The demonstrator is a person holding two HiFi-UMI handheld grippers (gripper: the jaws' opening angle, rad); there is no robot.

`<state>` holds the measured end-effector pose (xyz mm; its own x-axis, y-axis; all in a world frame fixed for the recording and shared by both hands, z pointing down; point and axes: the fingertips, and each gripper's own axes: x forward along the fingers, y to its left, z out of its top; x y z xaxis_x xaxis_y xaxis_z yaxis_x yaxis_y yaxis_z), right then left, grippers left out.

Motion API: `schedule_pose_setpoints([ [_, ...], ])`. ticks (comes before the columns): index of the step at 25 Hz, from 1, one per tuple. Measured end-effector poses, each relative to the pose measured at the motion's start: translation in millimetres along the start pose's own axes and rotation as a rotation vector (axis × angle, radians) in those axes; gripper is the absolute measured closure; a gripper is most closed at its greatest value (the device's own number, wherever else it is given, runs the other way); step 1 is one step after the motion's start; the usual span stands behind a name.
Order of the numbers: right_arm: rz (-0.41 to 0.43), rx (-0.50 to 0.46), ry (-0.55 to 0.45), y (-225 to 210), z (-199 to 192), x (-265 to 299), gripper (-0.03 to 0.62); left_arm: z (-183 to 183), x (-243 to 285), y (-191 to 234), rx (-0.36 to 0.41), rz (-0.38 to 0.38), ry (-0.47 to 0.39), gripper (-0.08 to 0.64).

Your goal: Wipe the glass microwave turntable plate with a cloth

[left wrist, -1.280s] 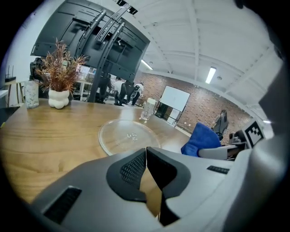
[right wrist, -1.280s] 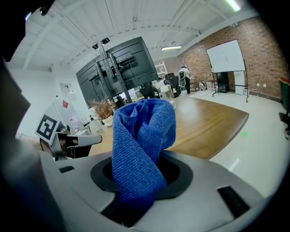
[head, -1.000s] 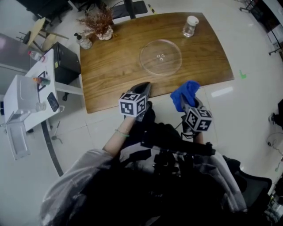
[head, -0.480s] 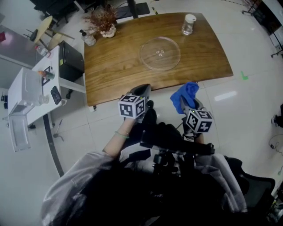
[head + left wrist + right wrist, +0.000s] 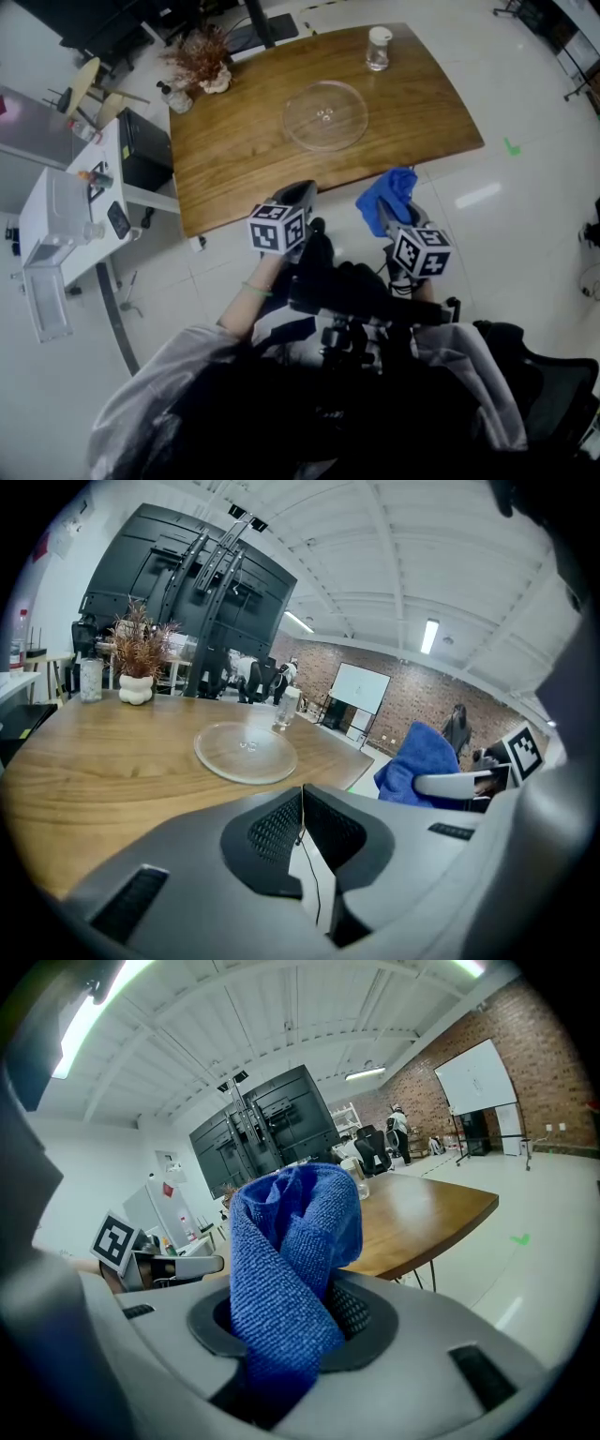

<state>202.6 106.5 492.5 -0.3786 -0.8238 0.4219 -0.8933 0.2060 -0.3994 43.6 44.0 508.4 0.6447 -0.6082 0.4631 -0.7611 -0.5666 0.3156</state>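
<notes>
The clear glass turntable plate [image 5: 325,114] lies flat on the wooden table [image 5: 234,150], also visible in the left gripper view as the plate [image 5: 246,753]. My right gripper [image 5: 387,208] is shut on a bunched blue cloth [image 5: 386,192], held off the table's near edge above the floor; the cloth [image 5: 292,1260] fills the right gripper view between the jaws. My left gripper [image 5: 300,194] is shut with nothing in it, its jaws pressed together at the table's near edge. Both grippers are well short of the plate.
A glass jar [image 5: 378,48] stands at the table's far right. A dried plant in a white pot [image 5: 204,58] and a small bottle [image 5: 174,95] sit at the far left. A white side desk [image 5: 70,206] with a black box [image 5: 142,142] stands left of the table.
The table and plate have shifted slightly left and up in the head view as the head moved. Both grippers hold about the same pose, cloth still gripped.
</notes>
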Motion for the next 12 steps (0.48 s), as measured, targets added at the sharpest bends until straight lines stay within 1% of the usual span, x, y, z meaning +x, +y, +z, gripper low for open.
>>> schedule_pose_setpoints([
  [6, 0.019, -0.024, 0.015, 7, -2, 1, 0.434, -4, 0, -2, -0.004, -0.004, 0.008, 0.557],
  [12, 0.026, -0.035, 0.033, 15, -5, 4, 0.434, -4, -4, 3, -0.023, -0.004, 0.007, 0.557],
])
